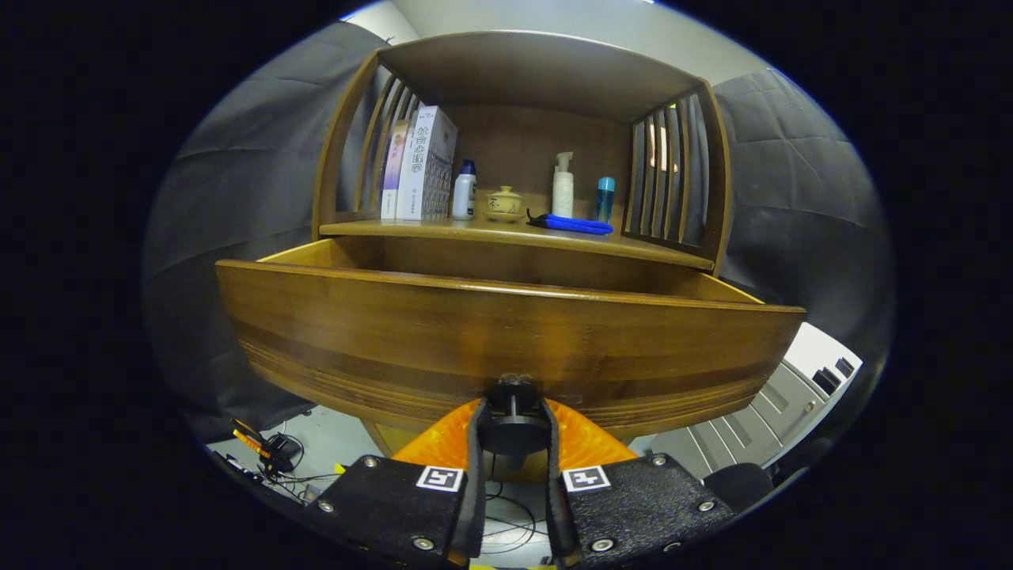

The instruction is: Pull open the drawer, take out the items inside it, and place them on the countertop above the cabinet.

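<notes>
The wooden drawer (pixel 506 332) stands pulled out toward me, its broad front panel just ahead of the fingers. My gripper (pixel 513 431) is shut on the drawer's dark round knob (pixel 513 434), one finger on each side of it. The drawer's inside is hidden behind the front panel. Above it lies the cabinet's countertop (pixel 443 231), a wooden shelf surface under a slatted hutch. On that surface a blue item (pixel 571 225) lies flat.
On the countertop stand two books (pixel 415 165) at the left, a white bottle with a blue cap (pixel 464 190), a small lidded pot (pixel 504 204), a white pump bottle (pixel 563 186) and a blue bottle (pixel 605 198). Cables (pixel 273 455) lie on the floor, lower left.
</notes>
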Available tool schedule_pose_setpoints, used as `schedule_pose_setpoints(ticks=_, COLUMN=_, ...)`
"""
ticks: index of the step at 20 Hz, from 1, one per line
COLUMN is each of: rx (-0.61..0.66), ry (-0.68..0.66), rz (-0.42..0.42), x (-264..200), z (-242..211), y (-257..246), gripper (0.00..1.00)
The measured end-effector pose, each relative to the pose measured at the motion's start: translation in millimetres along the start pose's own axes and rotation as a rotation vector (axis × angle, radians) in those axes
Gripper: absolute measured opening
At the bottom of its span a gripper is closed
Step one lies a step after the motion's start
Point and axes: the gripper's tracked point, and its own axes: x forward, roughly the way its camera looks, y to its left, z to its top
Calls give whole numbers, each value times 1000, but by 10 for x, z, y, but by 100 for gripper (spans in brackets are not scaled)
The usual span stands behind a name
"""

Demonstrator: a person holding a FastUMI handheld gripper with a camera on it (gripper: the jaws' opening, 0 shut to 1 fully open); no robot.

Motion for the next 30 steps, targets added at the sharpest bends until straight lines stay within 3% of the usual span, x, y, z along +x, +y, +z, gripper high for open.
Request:
schedule_pose_setpoints(ticks=13, rx=35, ry=65, rz=10, x=-406, z=-222, y=58, gripper=32)
schedule_pose_setpoints(ticks=15, rx=60, ry=84, rz=27, x=-426, z=-237, y=82, gripper=41)
schedule_pose_setpoints(ticks=21, rx=81, ry=-76, rz=225, x=-699, z=356, y=452, gripper=97)
schedule_pose_setpoints(ticks=23, rx=56, ry=-145, rz=236, x=-768, z=686, y=488, gripper=97)
schedule_pose_setpoints(ticks=26, rx=-3, ry=-221, rz=178, x=-781, z=1171, y=378, gripper=97)
schedule_pose_setpoints(ticks=30, rx=21, ry=-196, rz=88, x=-534, z=1626, y=214, gripper=97)
